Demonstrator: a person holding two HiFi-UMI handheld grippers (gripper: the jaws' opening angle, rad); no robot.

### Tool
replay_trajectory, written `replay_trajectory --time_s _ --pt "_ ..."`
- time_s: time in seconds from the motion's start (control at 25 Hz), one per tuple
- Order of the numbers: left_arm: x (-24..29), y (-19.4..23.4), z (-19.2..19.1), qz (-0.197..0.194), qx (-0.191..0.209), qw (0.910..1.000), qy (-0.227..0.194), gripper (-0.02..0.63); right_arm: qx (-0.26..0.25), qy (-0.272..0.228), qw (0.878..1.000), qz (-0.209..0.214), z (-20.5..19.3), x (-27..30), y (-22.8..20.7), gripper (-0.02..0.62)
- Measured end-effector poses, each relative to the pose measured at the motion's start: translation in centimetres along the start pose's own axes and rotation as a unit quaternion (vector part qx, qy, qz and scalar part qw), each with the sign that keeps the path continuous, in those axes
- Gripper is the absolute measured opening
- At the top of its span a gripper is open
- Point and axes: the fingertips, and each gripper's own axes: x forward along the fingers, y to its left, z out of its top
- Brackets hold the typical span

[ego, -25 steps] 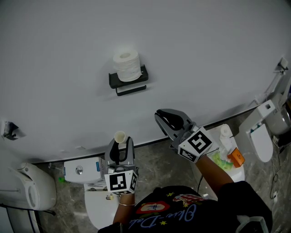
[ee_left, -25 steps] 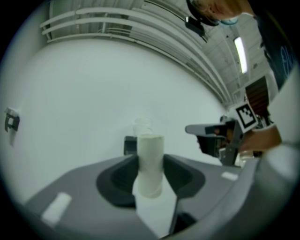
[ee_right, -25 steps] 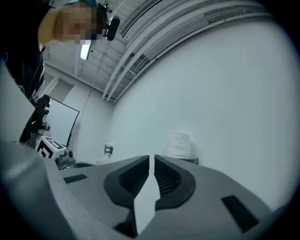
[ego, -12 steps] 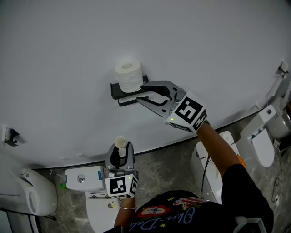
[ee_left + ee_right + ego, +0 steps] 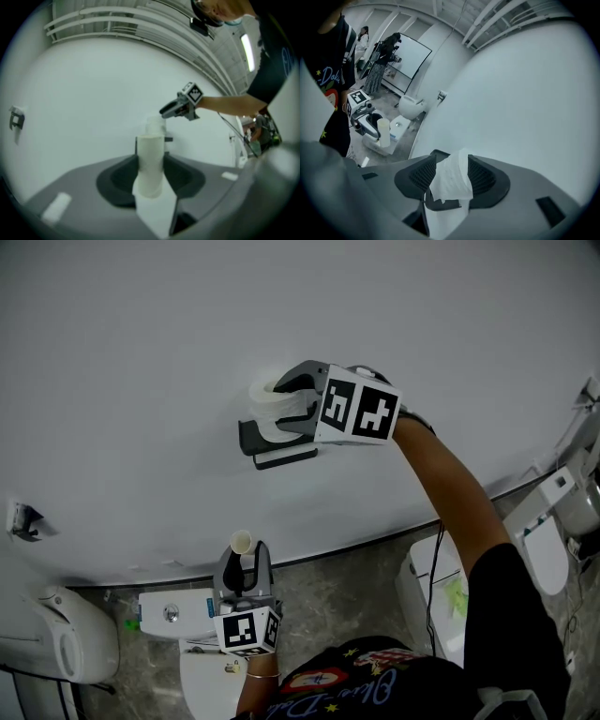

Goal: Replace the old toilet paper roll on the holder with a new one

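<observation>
A white toilet paper roll (image 5: 262,405) stands on the black wall holder (image 5: 274,455). My right gripper (image 5: 281,407) is at the roll with its jaws opening; the roll's paper (image 5: 451,180) lies between them, and the pads do not press on it. Lower down, my left gripper (image 5: 246,559) is shut on an empty cardboard tube (image 5: 241,542), which it holds upright. In the left gripper view the tube (image 5: 151,161) fills the gap between the jaws, with the right gripper (image 5: 165,111) and the roll (image 5: 154,125) beyond it. The right gripper view shows the left gripper (image 5: 370,124) and the tube (image 5: 383,132) far below.
The white wall fills most of the head view. A toilet with a white cistern (image 5: 173,610) sits under the left gripper, another toilet (image 5: 427,601) to the right, a third (image 5: 544,531) at the far right. A small bracket (image 5: 23,518) is on the wall at left.
My right gripper rose from low beside the toilet up to the roll on the holder, rolled over, and its shut jaws opened around the roll. The left gripper drifted slightly with the tube.
</observation>
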Motion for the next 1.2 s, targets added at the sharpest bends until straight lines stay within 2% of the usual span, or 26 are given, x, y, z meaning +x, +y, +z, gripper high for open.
replay_trajectory --time_s 0.16,0.32,0.64,0.84,1.0,1.2 --pt "-0.1 1.2 0.1 0.013 -0.001 0.9999 0.002 0.161 -0.030 0.069 0.996 0.045 -1.1 1.5 -0.6 0.201" --pt "-0.3 1.8 0.1 0.022 -0.005 0.9997 0.003 0.161 -0.041 0.132 0.987 0.085 -2.5 2.4 -0.6 0.210" --pt "-1.0 2.9 -0.2 0.039 -0.010 0.9992 0.004 0.161 -0.037 0.164 0.979 0.112 -2.9 3.2 -0.7 0.215" --pt "-1.0 2.6 -0.4 0.038 -0.017 0.9991 0.004 0.161 -0.036 0.211 0.969 0.123 -3.4 3.5 -0.8 0.215" --pt "-1.2 2.6 -0.4 0.038 -0.018 0.9991 0.004 0.161 -0.031 0.200 0.970 0.131 -3.0 3.6 -0.4 0.213" --pt "-1.9 3.0 -0.5 0.046 -0.018 0.9987 0.006 0.161 -0.003 0.161 0.982 0.097 -3.4 2.8 -1.2 0.209"
